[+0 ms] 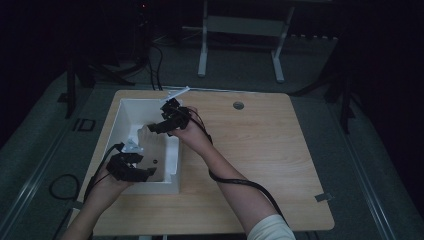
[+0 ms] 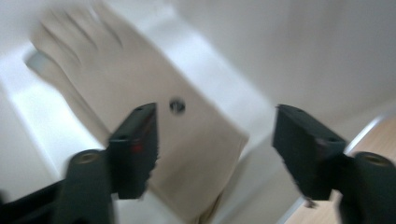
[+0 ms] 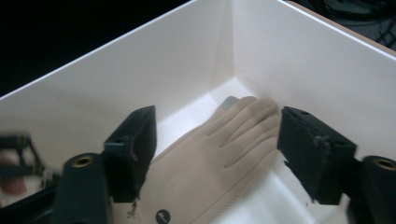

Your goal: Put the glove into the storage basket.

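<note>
Table [image 1: 260, 150]: light wood top, occupying the centre of the high view, with a small round grommet [image 1: 238, 105] near its upper edge.

White box [image 1: 172, 165]: open-topped, standing on the left part of the table. Its walls are tall and smooth, and its floor shows in both gripper views.

Beige glove [image 3: 219, 154]: lying flat on the floor of the box, fingers pointing into a corner, one fingertip grey. A small dark round button [image 2: 177, 106] sits near the cuff. In the high view the glove [image 1: 143, 134] appears as a pale patch at the middle of the box.

Right hand-held gripper [image 1: 162, 125]: held over the upper part of the box, jaws parted wide, nothing between the pads; the glove lies below them, untouched.

Left hand-held gripper [image 1: 135, 172]: at the lower edge of the box, jaws likewise well apart and empty. Its own view is blurred.

Risks, as judged:
- The glove appears released; if either hand-held gripper withdraws low, a jaw could snag the fabric and drag it back up the wall
- Two hand-held grippers working inside one box leave little room; a careless lift could knock a wall and shift the box toward the left table edge
- The trailing cables could catch the box rim
</note>
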Demonstrator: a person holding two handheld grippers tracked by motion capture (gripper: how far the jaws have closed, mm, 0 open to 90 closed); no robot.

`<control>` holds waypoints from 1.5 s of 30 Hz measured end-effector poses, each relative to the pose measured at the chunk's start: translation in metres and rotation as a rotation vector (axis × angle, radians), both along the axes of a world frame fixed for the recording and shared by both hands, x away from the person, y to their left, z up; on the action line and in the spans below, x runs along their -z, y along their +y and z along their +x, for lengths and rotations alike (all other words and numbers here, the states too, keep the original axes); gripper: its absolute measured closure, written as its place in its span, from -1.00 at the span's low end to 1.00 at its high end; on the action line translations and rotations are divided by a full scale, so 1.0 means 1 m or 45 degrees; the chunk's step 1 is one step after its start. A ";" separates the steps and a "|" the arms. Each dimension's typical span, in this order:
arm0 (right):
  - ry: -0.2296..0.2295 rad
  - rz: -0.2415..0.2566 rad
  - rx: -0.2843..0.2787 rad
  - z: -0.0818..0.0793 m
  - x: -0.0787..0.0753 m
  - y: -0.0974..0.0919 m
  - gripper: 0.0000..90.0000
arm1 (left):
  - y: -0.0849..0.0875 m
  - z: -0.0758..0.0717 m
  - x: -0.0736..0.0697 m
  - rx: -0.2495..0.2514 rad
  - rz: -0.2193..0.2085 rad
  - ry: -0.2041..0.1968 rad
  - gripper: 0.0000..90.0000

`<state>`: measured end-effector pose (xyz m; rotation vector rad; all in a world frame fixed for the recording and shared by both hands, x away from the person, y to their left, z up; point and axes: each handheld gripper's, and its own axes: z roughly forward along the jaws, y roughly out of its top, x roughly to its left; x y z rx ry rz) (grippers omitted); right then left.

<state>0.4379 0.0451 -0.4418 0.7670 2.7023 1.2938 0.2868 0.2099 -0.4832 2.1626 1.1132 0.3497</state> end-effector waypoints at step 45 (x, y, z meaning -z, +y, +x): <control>-0.105 0.134 0.007 -0.049 -0.008 -0.175 -0.66 | -0.121 -0.031 -0.043 0.316 -0.384 -0.262 -0.69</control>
